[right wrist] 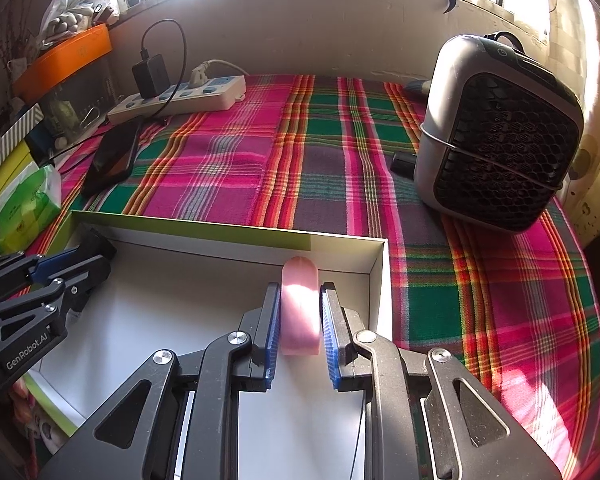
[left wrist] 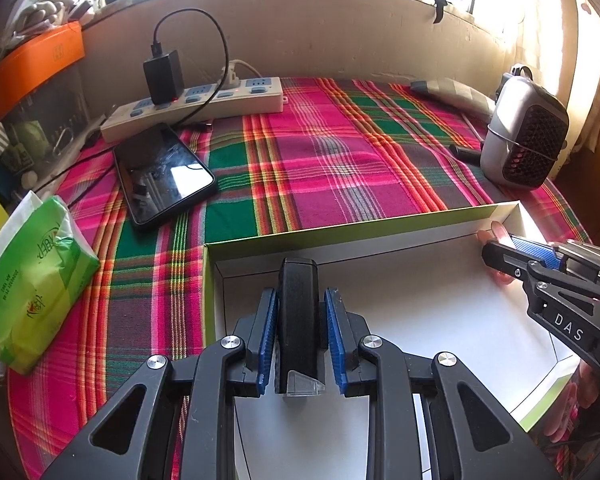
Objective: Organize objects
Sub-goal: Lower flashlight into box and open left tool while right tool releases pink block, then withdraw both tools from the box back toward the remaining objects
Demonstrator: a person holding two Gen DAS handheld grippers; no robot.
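My left gripper (left wrist: 300,300) is shut on a black block-shaped object (left wrist: 299,312) with a clear plastic end, held over the near left part of an open white box (left wrist: 400,296) with green outer walls. My right gripper (right wrist: 300,308) is shut on a pink rounded bar (right wrist: 300,312), held over the box's far right corner (right wrist: 376,264). In the left wrist view the right gripper (left wrist: 500,256) shows at the box's right side with the pink bar (left wrist: 500,234) at its tip. In the right wrist view the left gripper (right wrist: 96,256) shows at the box's left side.
A plaid cloth (left wrist: 320,152) covers the table. On it lie a black phone (left wrist: 164,172), a white power strip (left wrist: 196,104) with a black charger, a green tissue pack (left wrist: 32,280) and a grey fan heater (right wrist: 500,136). An orange box (left wrist: 32,64) sits at the far left.
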